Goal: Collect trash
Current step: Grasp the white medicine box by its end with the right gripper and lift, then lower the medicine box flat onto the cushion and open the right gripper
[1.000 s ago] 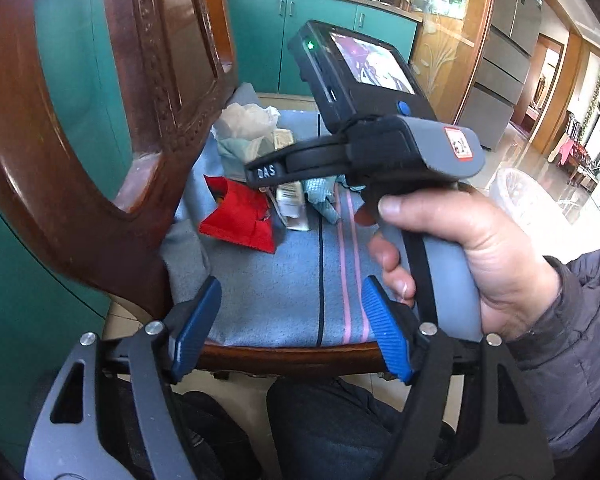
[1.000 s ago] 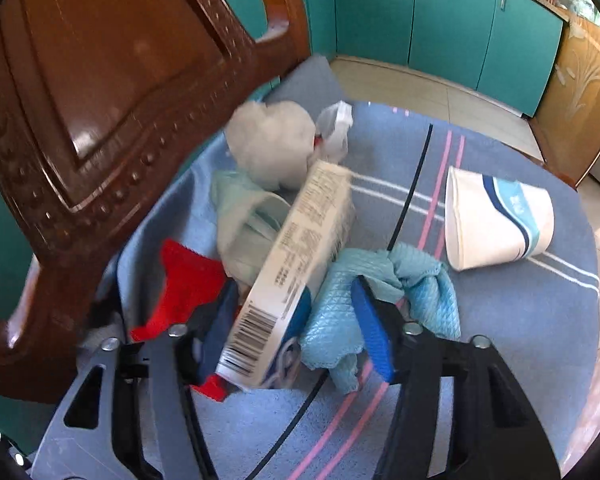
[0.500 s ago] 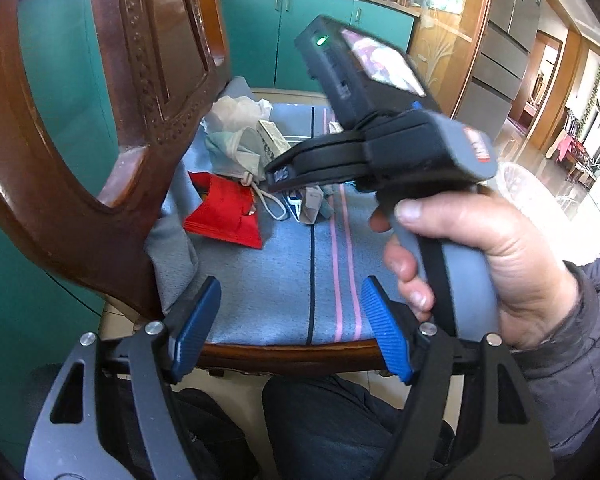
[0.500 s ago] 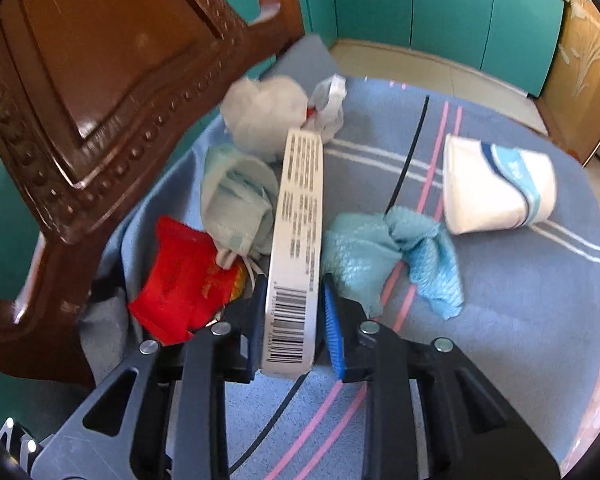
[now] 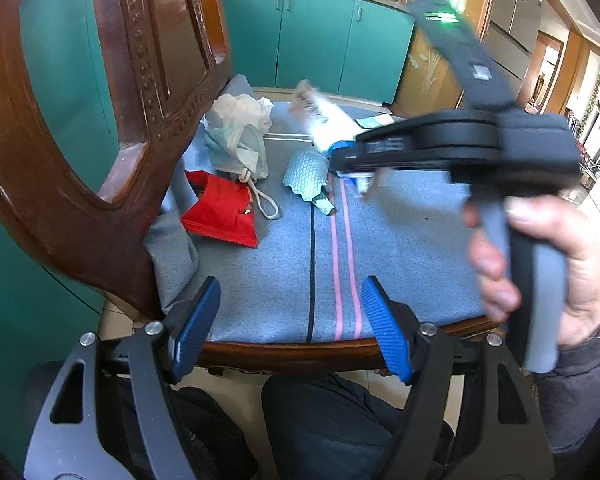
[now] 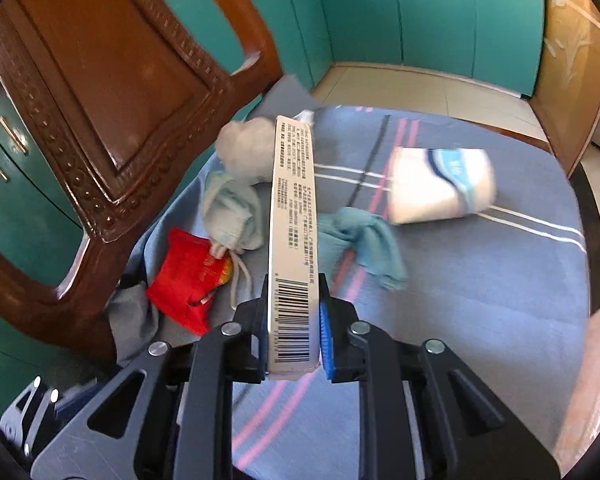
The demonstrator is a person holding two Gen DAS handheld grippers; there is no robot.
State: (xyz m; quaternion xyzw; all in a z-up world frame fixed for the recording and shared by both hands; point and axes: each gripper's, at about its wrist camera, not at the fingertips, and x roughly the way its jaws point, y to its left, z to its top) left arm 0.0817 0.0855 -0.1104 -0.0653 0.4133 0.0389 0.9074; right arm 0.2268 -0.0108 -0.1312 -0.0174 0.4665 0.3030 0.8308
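Carton (image 6: 293,240) points lengthwise away, seemingly raised, clamped by right gripper (image 6: 293,332).

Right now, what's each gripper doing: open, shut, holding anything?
Left gripper: open, holding nothing, at the near edge of the chair seat.
Right gripper: shut on the long box, lifted off the seat.

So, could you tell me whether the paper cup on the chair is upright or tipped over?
Tipped over: the paper cup lies on its side on the blue cloth.
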